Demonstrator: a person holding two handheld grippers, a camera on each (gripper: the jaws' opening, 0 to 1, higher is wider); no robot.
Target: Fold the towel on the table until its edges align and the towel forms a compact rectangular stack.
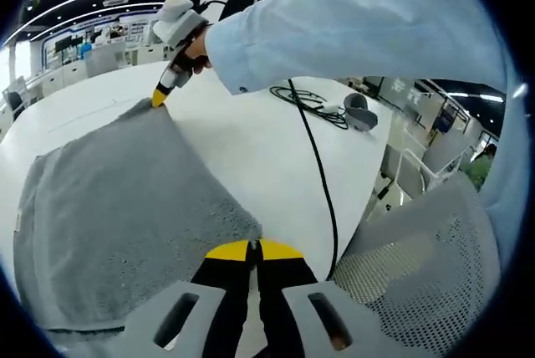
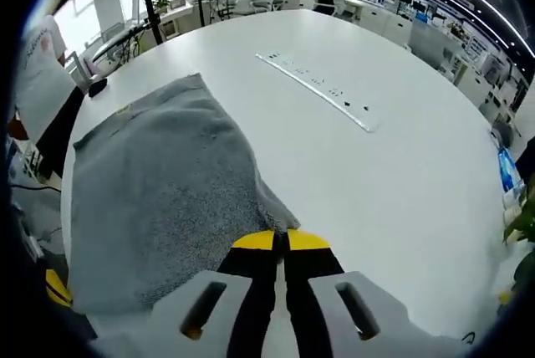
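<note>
In the left gripper view we see a grey towel (image 1: 117, 207) spread flat on a white table (image 1: 267, 149), one of its corners pinched between the closed yellow-tipped jaws of the left gripper (image 1: 253, 249). At the towel's far corner the right gripper (image 1: 159, 99) meets the cloth, carried by a person's hand (image 1: 188, 40) at the end of a pale blue sleeve (image 1: 359, 32) that sweeps across the top of the view. A black cable (image 1: 322, 174) trails over the table toward its edge, beside a mesh-backed chair (image 1: 418, 266). In the right gripper view we find the same towel (image 2: 150, 207) on the table (image 2: 376, 182), and the right gripper (image 2: 281, 239) has its jaws closed on the near corner (the fabric bunches slightly just ahead of the tips). A long, thin clear strip (image 2: 318, 90), possibly a ruler, lies well apart from the towel farther across the tabletop.
</note>
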